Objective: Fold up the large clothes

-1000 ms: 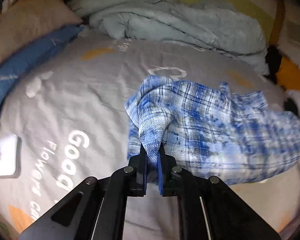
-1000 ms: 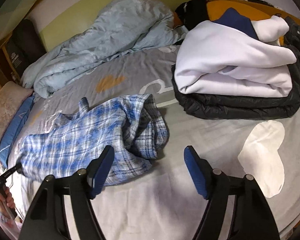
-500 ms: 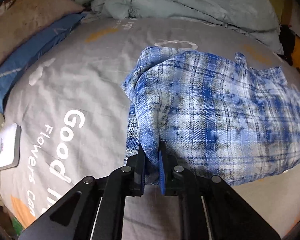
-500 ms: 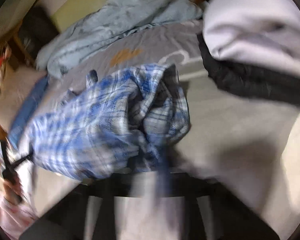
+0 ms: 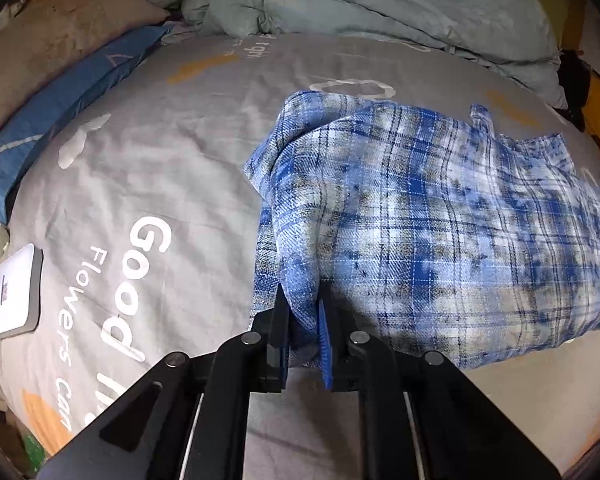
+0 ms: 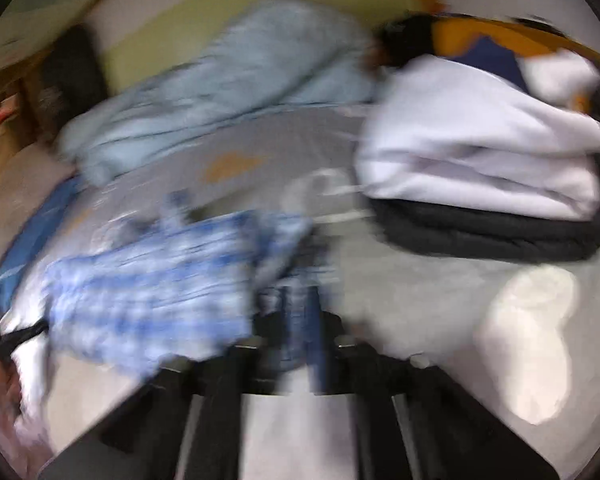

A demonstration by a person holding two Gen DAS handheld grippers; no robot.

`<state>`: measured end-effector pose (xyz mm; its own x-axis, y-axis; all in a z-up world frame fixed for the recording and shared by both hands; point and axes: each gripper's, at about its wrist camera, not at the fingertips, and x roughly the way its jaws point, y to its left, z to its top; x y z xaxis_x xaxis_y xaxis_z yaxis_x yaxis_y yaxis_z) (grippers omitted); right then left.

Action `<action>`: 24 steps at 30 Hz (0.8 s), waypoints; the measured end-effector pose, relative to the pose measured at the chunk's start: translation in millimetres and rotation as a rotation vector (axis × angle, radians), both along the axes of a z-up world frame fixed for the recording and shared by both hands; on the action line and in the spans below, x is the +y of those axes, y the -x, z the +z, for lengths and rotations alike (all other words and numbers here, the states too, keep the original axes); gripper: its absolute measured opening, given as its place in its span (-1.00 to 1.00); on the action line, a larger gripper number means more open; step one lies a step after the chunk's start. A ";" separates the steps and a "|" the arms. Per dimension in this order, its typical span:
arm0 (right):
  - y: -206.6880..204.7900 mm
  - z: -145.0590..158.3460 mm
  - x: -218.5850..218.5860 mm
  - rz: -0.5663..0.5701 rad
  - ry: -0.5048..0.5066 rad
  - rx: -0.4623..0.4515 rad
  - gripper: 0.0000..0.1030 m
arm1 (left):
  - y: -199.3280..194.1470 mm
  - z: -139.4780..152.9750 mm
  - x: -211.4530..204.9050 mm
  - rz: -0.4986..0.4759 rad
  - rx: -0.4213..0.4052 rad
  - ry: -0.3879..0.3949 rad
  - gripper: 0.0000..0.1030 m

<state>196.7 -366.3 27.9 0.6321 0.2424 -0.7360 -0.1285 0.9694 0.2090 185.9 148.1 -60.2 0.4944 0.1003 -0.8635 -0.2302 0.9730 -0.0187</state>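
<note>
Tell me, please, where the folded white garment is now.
In the right wrist view, the folded white garment lies at the upper right, on top of a folded black garment, on the grey bedsheet beside the light blue quilt.

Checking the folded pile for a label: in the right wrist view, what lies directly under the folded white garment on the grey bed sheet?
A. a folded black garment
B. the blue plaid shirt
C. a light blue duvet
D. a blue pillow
A: the folded white garment sits stacked on a folded black garment.
</note>
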 end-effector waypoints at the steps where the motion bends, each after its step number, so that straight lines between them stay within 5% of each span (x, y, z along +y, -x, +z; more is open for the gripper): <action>1: 2.9 0.9 7.4 0.053 0.001 -0.006 0.07 | 0.2 -0.8 1.5 0.006 0.002 0.013 -0.73; 6: 1.9 -25.8 38.5 0.151 0.145 0.063 -0.04 | 0.4 -2.6 0.4 -0.002 0.003 -0.007 -0.69; 8: -8.0 -47.0 38.9 0.129 0.167 0.128 -0.93 | 0.6 -2.7 -1.6 -0.003 0.001 -0.019 -0.68; 9: -7.1 -51.4 41.3 0.125 0.172 0.137 -0.94 | 0.8 -2.4 -1.6 0.000 0.001 -0.017 -0.67; 13: 20.4 -5.2 40.1 0.041 0.225 -0.124 -0.96 | 2.3 1.3 6.6 0.019 -0.006 0.056 -0.66; 15: 11.2 -4.0 34.4 0.027 0.199 -0.079 -0.96 | 1.2 -0.3 6.5 0.014 0.000 0.047 -0.61; 19: -14.5 -65.6 27.8 0.002 0.215 0.211 -0.96 | -1.3 -3.6 -5.1 -0.022 0.020 -0.038 -0.59; 24: -5.9 -40.6 25.4 -0.003 0.215 0.112 -0.86 | 1.8 2.8 -1.1 -0.010 0.002 -0.036 -0.56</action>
